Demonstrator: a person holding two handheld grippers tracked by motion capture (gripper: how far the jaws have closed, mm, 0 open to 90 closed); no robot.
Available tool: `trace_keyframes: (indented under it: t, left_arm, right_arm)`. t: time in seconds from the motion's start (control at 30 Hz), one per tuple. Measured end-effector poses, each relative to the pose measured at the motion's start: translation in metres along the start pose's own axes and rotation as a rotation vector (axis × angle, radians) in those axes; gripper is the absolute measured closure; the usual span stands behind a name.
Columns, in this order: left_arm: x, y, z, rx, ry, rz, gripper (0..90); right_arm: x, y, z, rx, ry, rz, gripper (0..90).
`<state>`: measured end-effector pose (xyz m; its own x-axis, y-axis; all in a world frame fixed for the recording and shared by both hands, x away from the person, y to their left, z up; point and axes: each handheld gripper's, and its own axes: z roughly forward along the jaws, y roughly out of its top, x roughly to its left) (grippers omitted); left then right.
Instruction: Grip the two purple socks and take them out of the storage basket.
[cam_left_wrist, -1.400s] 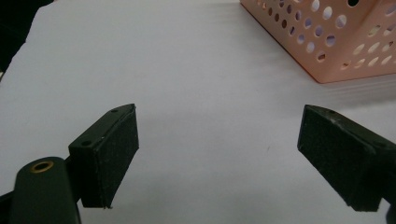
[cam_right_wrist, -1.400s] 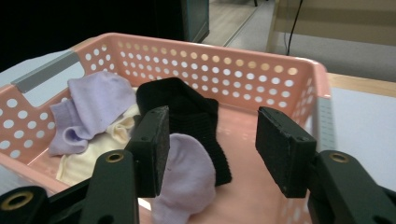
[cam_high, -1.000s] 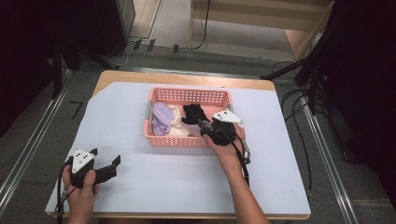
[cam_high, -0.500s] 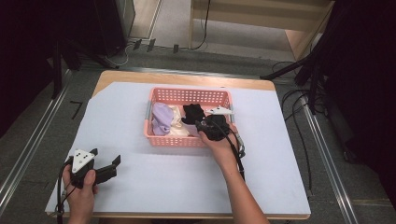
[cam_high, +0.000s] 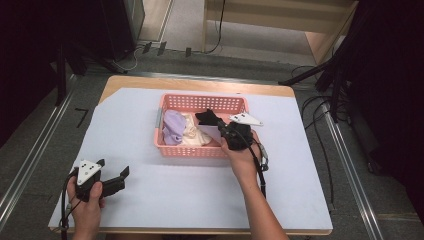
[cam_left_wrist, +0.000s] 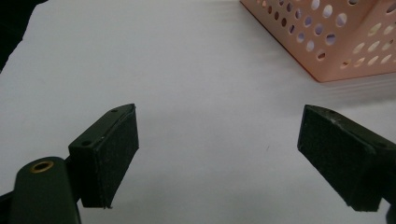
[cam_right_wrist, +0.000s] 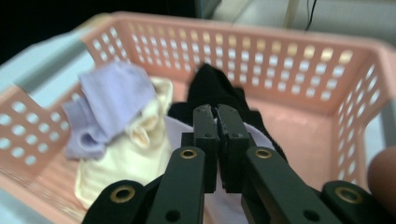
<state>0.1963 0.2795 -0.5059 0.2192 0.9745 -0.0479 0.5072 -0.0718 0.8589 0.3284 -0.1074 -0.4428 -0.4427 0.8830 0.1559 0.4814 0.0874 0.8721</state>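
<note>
A pink perforated basket (cam_high: 200, 150) (cam_right_wrist: 289, 51) stands mid-table and holds a lilac cloth (cam_high: 173, 125) (cam_right_wrist: 112, 100), a cream cloth (cam_high: 191, 134) (cam_right_wrist: 126, 158), a white cloth (cam_right_wrist: 187, 128) and a black cloth (cam_high: 206, 118) (cam_right_wrist: 215, 86). My right gripper (cam_high: 216, 123) (cam_right_wrist: 215, 112) reaches into the basket from its right side. Its jaws have just been closing and now stand together, pinching the black cloth at its near edge. My left gripper (cam_high: 112, 175) (cam_left_wrist: 219, 158) rests low over the white table cover (cam_left_wrist: 196, 84) at the front left, open, with nothing between its pads.
The table's wooden edge (cam_high: 200, 81) shows beyond the white cover (cam_high: 190, 195). Cables (cam_high: 320, 107) and dark stands crowd the floor at the right. A corner of the basket (cam_left_wrist: 327, 44) lies ahead and right of the left gripper.
The right gripper has pushed a little further left into the basket, onto the black cloth. The left hand and its gripper have stayed put.
</note>
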Motion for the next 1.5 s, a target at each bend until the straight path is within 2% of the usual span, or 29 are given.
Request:
trace_keyframes:
  t: [0.03, 0.07, 0.1, 0.17, 0.23, 0.37, 0.4, 0.47, 0.5, 0.53, 0.57, 0.6, 0.63, 0.67, 0.7, 0.73, 0.77, 0.87, 0.93, 0.97, 1.0, 1.07, 1.17, 1.23, 1.33, 1.37, 1.4, 1.47, 1.5]
  left_arm:
    - [0.000, 0.000, 0.000, 0.000, 0.000, 0.000, 13.1]
    - [0.000, 0.000, 0.000, 0.000, 0.000, 0.000, 13.1]
    - [0.000, 0.000, 0.000, -0.001, 0.000, 0.000, 13.1]
    - [0.000, 0.000, 0.000, -0.002, 0.000, 0.000, 13.1]
    - [0.000, 0.000, 0.000, -0.003, 0.001, 0.002, 13.1]
    - [-0.001, 0.000, 0.000, -0.005, 0.001, -0.001, 13.1]
    - [0.000, 0.000, 0.000, -0.004, 0.001, -0.002, 13.1]
    - [0.000, 0.000, 0.000, -0.003, 0.001, -0.001, 13.1]
    - [0.000, 0.000, 0.000, 0.000, 0.000, 0.001, 13.1]
    - [0.000, 0.000, 0.000, 0.000, 0.000, 0.001, 13.1]
    - [0.000, 0.000, 0.000, 0.001, -0.001, 0.001, 13.1]
    - [0.000, 0.000, 0.000, 0.001, 0.000, -0.002, 13.1]
    - [0.000, 0.000, 0.000, 0.001, -0.001, 0.000, 13.1]
    - [0.000, 0.000, 0.000, 0.000, 0.000, 0.000, 13.1]
    - [0.000, 0.000, 0.000, 0.001, -0.001, -0.002, 13.1]
    - [0.000, 0.000, 0.000, 0.001, -0.001, -0.002, 13.1]
    - [0.000, 0.000, 0.000, 0.000, -0.002, -0.005, 13.1]
    - [0.000, 0.000, 0.000, 0.002, -0.002, -0.004, 13.1]
    - [0.000, 0.000, 0.000, 0.003, 0.000, -0.003, 13.1]
    - [0.000, 0.000, 0.000, 0.002, -0.001, -0.002, 13.1]
    - [0.000, 0.000, 0.000, 0.002, -0.001, -0.001, 13.1]
    - [0.000, 0.000, 0.000, 0.001, -0.002, -0.004, 13.1]
    - [0.000, 0.000, 0.000, 0.000, -0.001, -0.002, 13.1]
    - [0.000, 0.000, 0.000, 0.001, -0.001, 0.000, 13.1]
    - [0.000, 0.000, 0.000, 0.000, 0.000, -0.001, 13.1]
    - [0.000, 0.000, 0.000, 0.001, 0.000, -0.002, 13.1]
    - [0.000, 0.000, 0.000, 0.002, -0.001, -0.002, 13.1]
    - [0.000, 0.000, 0.000, 0.002, -0.001, -0.001, 13.1]
    - [0.000, 0.000, 0.000, 0.002, -0.001, -0.001, 13.1]
  right_arm:
    - [0.001, 0.002, -0.004, -0.025, 0.010, 0.001, 87.8]
    - [0.001, 0.002, -0.004, -0.025, 0.010, 0.001, 87.8]
    - [0.003, 0.007, -0.011, -0.067, 0.025, -0.003, 87.8]
    - [0.004, 0.009, -0.013, -0.079, 0.031, -0.003, 87.8]
    - [0.007, 0.017, -0.024, -0.141, 0.070, -0.010, 87.8]
    - [0.010, 0.026, -0.035, -0.205, 0.106, 0.002, 87.8]
    - [0.010, 0.032, -0.040, -0.238, 0.105, 0.013, 87.7]
    - [0.009, 0.034, -0.041, -0.250, 0.092, 0.017, 87.7]
    - [0.003, 0.036, -0.040, -0.267, 0.060, 0.029, 87.6]
    - [0.003, 0.036, -0.040, -0.267, 0.060, 0.029, 87.6]
    - [-0.004, 0.035, -0.033, -0.259, -0.018, 0.062, 87.5]
    - [-0.004, 0.035, -0.033, -0.259, -0.018, 0.062, 87.5]
    - [-0.010, 0.033, -0.025, -0.246, -0.081, 0.074, 87.5]
    - [-0.010, 0.033, -0.025, -0.246, -0.081, 0.074, 87.5]
    - [-0.016, 0.032, -0.018, -0.248, -0.159, 0.060, 87.5]
    - [-0.016, 0.032, -0.018, -0.248, -0.159, 0.060, 87.5]
    - [-0.018, 0.033, -0.017, -0.283, -0.189, 0.070, 87.5]
    - [-0.018, 0.034, -0.015, -0.309, -0.199, 0.070, 87.2]
    - [-0.017, 0.034, -0.012, -0.290, -0.190, 0.061, 86.9]
    - [-0.015, 0.032, -0.007, -0.261, -0.183, 0.046, 86.1]
    - [-0.013, 0.028, 0.004, -0.185, -0.159, 0.025, 83.9]
    - [-0.013, 0.023, 0.015, -0.108, -0.132, 0.020, 81.2]
    - [-0.011, 0.015, 0.026, -0.005, -0.072, 0.058, 77.2]
    - [-0.010, 0.012, 0.033, 0.058, -0.041, 0.054, 73.6]
    - [-0.007, 0.011, 0.036, 0.082, -0.031, 0.029, 68.8]
    - [-0.007, 0.013, 0.037, 0.090, 0.005, 0.052, 60.7]
    - [-0.007, 0.013, 0.039, 0.100, 0.018, 0.058, 57.3]
    - [-0.006, 0.014, 0.040, 0.111, 0.020, 0.048, 55.0]
    - [-0.004, 0.014, 0.042, 0.143, 0.029, 0.018, 51.8]
